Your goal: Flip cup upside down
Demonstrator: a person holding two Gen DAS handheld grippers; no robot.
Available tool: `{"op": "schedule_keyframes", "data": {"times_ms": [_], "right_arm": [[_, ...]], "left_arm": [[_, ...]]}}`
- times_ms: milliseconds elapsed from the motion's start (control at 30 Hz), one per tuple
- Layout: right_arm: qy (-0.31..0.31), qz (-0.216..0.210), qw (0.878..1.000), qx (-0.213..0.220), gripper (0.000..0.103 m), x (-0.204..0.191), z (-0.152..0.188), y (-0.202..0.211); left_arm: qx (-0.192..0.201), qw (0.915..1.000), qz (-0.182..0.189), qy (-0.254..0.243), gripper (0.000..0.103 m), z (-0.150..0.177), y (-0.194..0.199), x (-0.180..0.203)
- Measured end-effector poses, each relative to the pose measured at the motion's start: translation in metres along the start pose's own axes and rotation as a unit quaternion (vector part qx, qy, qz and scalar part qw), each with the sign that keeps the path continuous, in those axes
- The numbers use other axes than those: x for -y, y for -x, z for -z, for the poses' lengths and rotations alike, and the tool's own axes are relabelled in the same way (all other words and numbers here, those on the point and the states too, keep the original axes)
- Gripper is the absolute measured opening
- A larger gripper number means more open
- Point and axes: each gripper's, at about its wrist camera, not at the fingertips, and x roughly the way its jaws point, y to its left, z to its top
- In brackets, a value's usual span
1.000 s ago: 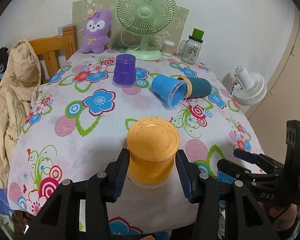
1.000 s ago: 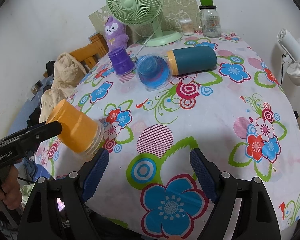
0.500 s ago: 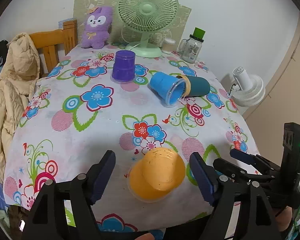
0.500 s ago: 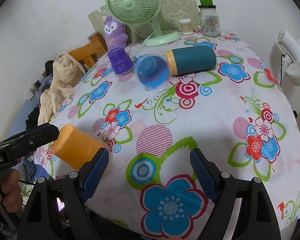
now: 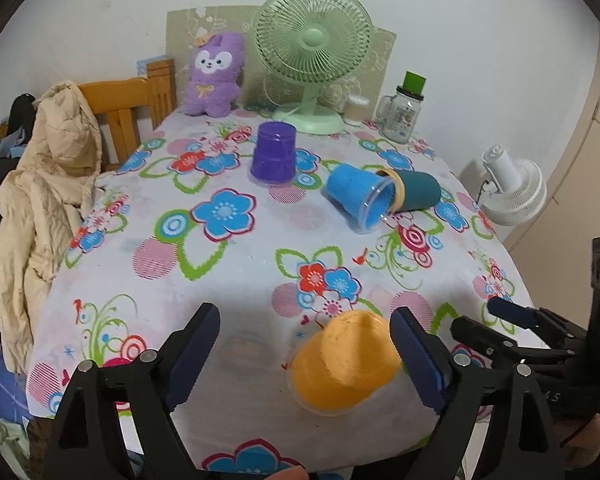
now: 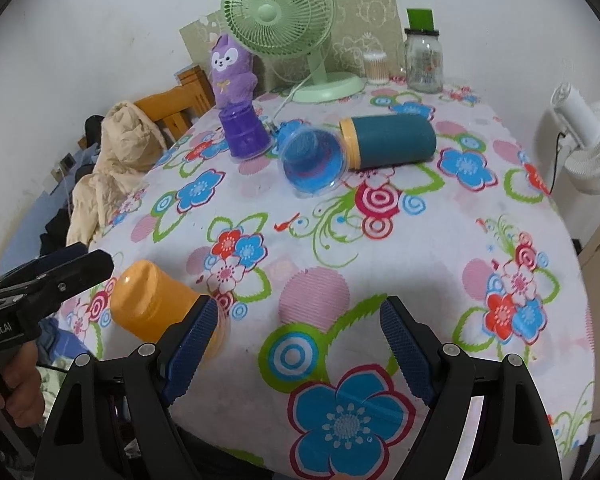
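Observation:
An orange cup [image 5: 342, 364] stands mouth down, tilted, near the table's front edge; it also shows in the right wrist view [image 6: 156, 304]. My left gripper [image 5: 304, 354] is open and empty, its fingers wide on either side of the cup, which sits close to the right finger. My right gripper [image 6: 298, 342] is open and empty over the cloth, to the right of the cup. A purple cup [image 5: 274, 152] stands upside down. A blue cup [image 5: 358, 196] lies on its side against a teal tumbler [image 5: 418, 191].
A flowered tablecloth [image 5: 220, 248] covers the table. At the back stand a green fan [image 5: 312, 56], a purple plush [image 5: 214, 76] and a glass jar [image 5: 404, 114]. A chair with a beige coat [image 5: 44, 184] is at left, a white fan [image 5: 512, 188] at right.
My left gripper let go of the orange cup and opened wide. The cup dropped to the cloth near the front edge and now sits tilted. The right gripper stayed put.

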Motion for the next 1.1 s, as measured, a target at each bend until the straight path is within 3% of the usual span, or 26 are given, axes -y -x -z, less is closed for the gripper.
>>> {"op": "schedule_keyframes", "data": {"times_ms": [133, 267, 700, 1100], "right_arm": [[0.012, 0.022, 1.000, 0.014, 0.086, -0.008, -0.009, 0.005], [0.022, 0.039, 0.999, 0.030, 0.093, -0.017, -0.018, 0.010], [0.050, 0.097, 0.991, 0.083, 0.094, -0.051, -0.045, 0.042], [0.073, 0.097, 0.981, 0.150, 0.097, -0.086, -0.062, 0.084]], "left_arm": [[0.017, 0.9998, -0.013, 0.001, 0.092, -0.002, 0.005, -0.005], [0.030, 0.9993, -0.022, 0.001, 0.092, -0.004, 0.009, -0.009], [0.071, 0.9970, -0.029, 0.004, 0.093, -0.018, 0.029, -0.016], [0.133, 0.9907, -0.023, 0.011, 0.094, -0.036, 0.059, -0.020]]}}
